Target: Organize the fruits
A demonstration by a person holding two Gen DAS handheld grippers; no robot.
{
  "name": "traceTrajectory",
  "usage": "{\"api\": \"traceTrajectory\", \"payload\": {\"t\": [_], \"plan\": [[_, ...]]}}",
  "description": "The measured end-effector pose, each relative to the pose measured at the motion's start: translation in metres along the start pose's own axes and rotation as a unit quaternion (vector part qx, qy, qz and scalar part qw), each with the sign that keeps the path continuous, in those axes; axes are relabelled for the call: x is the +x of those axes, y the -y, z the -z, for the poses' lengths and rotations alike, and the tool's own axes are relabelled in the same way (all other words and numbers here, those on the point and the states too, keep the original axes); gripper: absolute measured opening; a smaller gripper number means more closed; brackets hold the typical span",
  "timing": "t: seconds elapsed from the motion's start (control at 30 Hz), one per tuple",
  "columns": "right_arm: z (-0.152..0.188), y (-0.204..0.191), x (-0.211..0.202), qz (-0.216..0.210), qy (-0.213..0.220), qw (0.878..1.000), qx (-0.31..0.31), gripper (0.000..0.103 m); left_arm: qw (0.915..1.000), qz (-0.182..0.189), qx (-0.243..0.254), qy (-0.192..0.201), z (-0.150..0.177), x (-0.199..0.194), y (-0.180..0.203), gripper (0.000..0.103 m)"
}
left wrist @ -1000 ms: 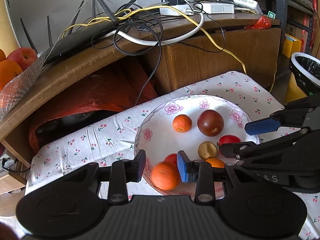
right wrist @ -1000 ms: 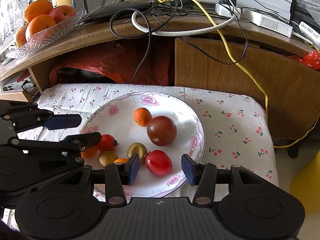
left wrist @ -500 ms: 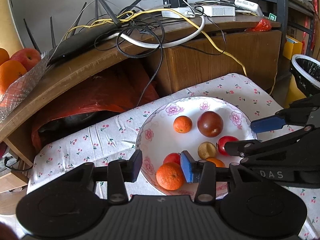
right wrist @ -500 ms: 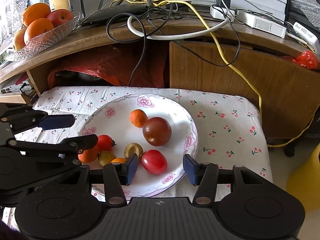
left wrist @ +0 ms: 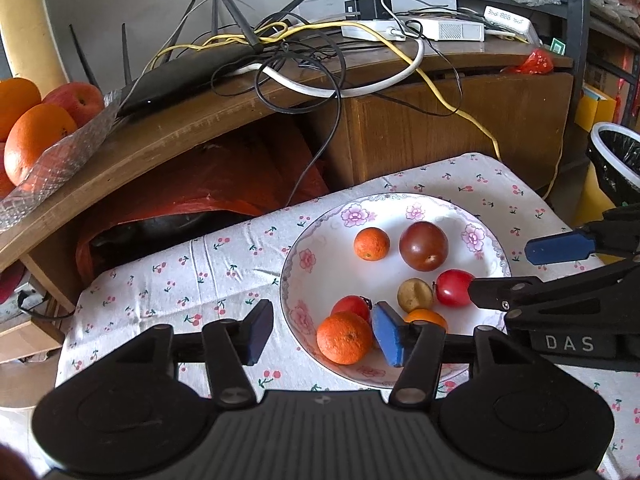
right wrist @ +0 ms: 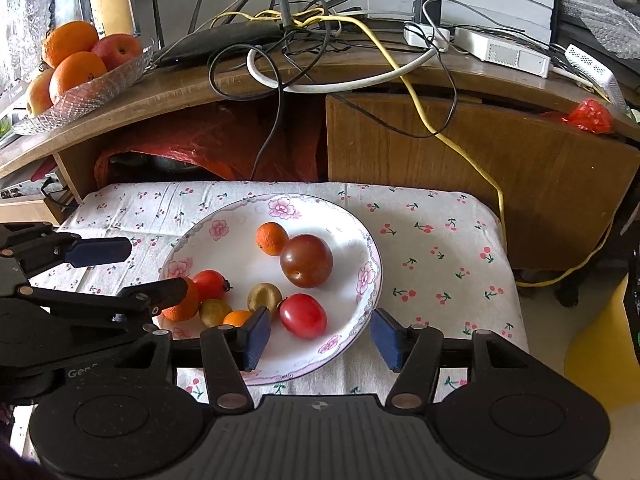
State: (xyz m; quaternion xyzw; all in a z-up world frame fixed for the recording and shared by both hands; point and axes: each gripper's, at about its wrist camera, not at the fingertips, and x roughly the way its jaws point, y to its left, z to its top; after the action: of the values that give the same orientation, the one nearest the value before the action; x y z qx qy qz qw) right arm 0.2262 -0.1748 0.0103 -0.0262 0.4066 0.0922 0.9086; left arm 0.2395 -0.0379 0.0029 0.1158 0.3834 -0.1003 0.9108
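A white flowered plate [left wrist: 320, 240] [right wrist: 348, 236] sits on a cherry-print cloth and holds several fruits. An orange tangerine [left wrist: 344, 337] [right wrist: 188, 306] rests at the plate's near left edge. My left gripper [left wrist: 322, 332] is open, its jaws wide on either side of the tangerine without touching it. A dark plum [left wrist: 423, 246] [right wrist: 306, 261], a small orange [left wrist: 371, 243] [right wrist: 271, 238], red tomatoes [right wrist: 303, 315] [right wrist: 210, 284] and brownish fruits [right wrist: 264, 297] also lie on the plate. My right gripper [right wrist: 320, 338] is open, low over the plate's near right rim, with the red tomato just beyond it.
A wooden desk [right wrist: 440, 152] behind carries a tangle of cables [right wrist: 320, 40], a router and a glass bowl [right wrist: 84, 92] of oranges and apples at the far left. A red bag [right wrist: 208, 144] lies under the desk. A lined bin [left wrist: 616, 160] stands at the right.
Both grippers have pulled back and risen from the plate. The left jaws have spread wider, and the tangerine they framed now rests on the plate's edge.
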Motion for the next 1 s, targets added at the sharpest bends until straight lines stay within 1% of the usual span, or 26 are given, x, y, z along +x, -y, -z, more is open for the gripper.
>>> {"api": "traceTrajectory", "payload": {"t": [0.07,0.3,0.37,0.53,0.77,1.0], "plan": [[0.001,0.001,-0.004,0.003,0.001,1.000,0.002,0.054,1.0000,-0.005,-0.001,0.002,0.001,-0.003,0.000,0.070],[0.005,0.005,-0.019,0.008,0.007,1.000,0.012,0.054,0.9999,-0.011,-0.012,0.004,0.008,-0.012,0.001,0.073],[0.008,0.004,-0.022,0.010,0.006,1.000,0.010,0.054,0.9998,-0.016,-0.012,0.007,0.010,-0.015,0.001,0.077],[0.012,0.003,-0.030,0.010,0.009,1.000,0.011,0.055,0.9996,-0.019,-0.019,0.010,0.012,-0.023,0.001,0.080],[0.017,0.003,-0.038,0.013,0.009,1.000,0.017,0.055,0.9992,-0.035,-0.009,0.014,0.019,-0.031,0.006,0.088],[0.025,0.001,-0.047,0.015,0.010,1.000,0.020,0.055,0.9985,-0.051,-0.010,0.015,0.024,-0.040,0.008,0.089]]}}
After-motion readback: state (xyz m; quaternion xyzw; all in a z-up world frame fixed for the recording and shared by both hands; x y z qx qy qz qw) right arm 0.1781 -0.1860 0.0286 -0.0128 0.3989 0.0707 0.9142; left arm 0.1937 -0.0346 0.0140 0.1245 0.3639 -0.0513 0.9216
